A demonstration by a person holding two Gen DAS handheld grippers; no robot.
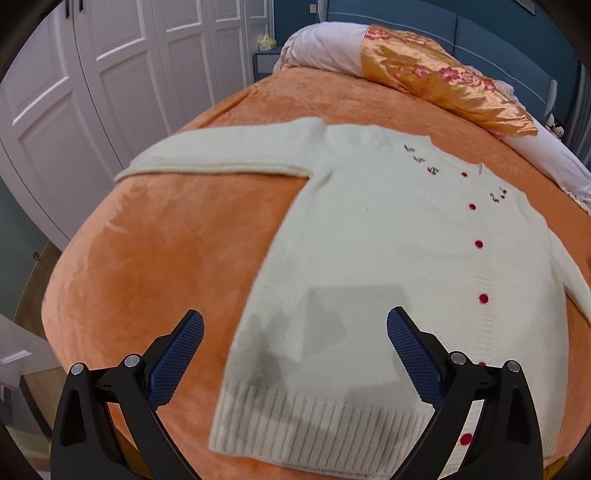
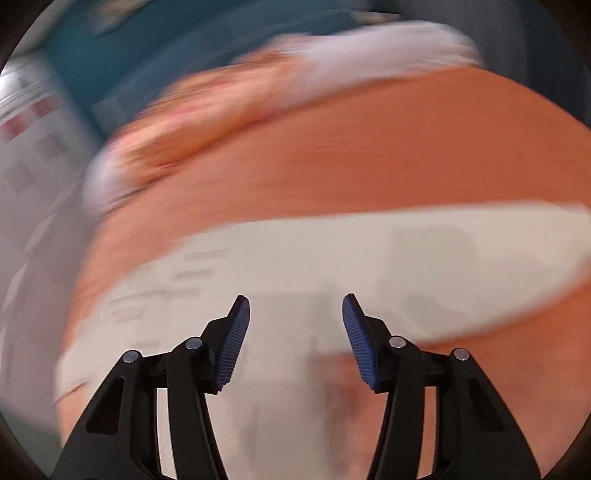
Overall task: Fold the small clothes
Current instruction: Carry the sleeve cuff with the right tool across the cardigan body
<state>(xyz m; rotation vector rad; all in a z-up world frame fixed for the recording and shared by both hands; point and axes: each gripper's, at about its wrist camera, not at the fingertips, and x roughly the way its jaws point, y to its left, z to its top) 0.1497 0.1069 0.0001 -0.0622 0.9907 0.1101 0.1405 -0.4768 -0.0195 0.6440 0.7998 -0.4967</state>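
A small cream knitted cardigan (image 1: 369, 258) with red buttons and cherry embroidery lies flat, face up, on an orange bed cover (image 1: 166, 251). One sleeve stretches out to the left. My left gripper (image 1: 295, 325) hovers open above the ribbed hem, with nothing between its blue pads. The right wrist view is heavily blurred. There my right gripper (image 2: 295, 306) stands open above the cardigan (image 2: 332, 266), its pads apart and holding nothing.
A rolled quilt in white and orange floral satin (image 1: 424, 74) lies at the head of the bed. White wardrobe doors (image 1: 92, 74) stand on the left, with wooden floor (image 1: 33, 280) beside the bed. A blue headboard (image 1: 480, 33) is behind.
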